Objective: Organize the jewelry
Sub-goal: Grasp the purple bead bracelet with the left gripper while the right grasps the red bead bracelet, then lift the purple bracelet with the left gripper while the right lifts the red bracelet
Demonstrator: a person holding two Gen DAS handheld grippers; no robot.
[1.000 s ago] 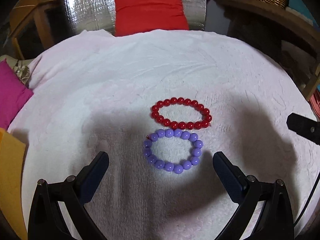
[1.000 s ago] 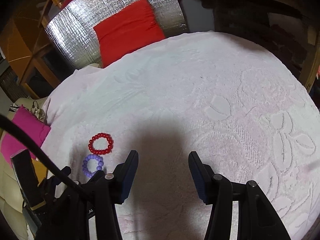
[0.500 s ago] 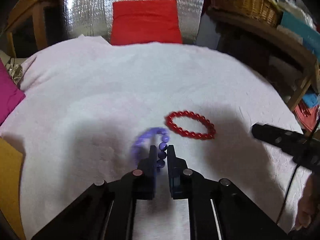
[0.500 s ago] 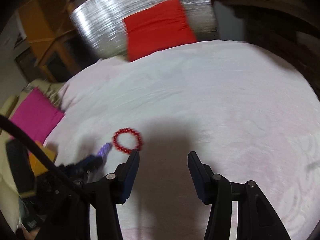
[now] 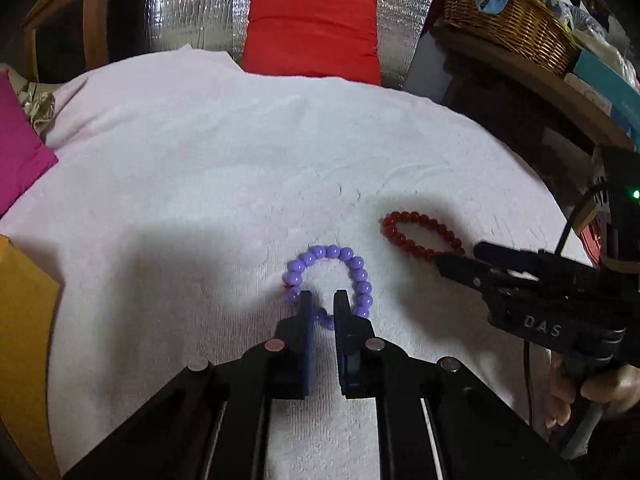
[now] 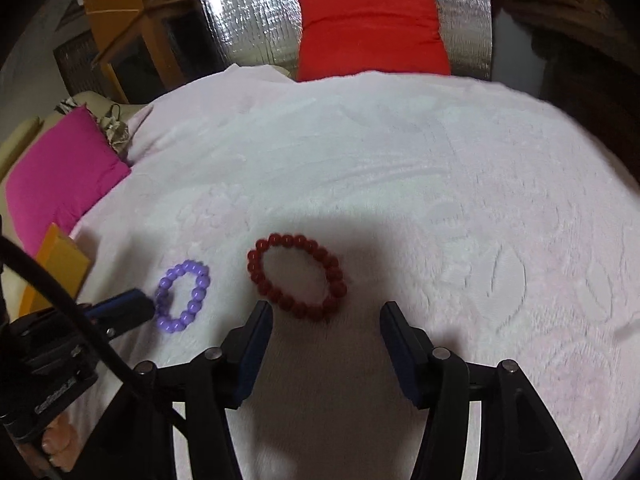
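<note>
Purple bracelet (image 5: 332,280): light, limp bead loop, slippery; lies mid-blanket (image 5: 200,160), its near strand pinched in the closed left claw (image 5: 323,312); best taken across one strand. Red bracelet (image 6: 298,276): beside it on the blanket, just ahead of the right claw (image 6: 326,312), whose jaws have just been opening with nothing between them. The left view alone shows the pinch; the right view alone shows the red loop whole.
</note>
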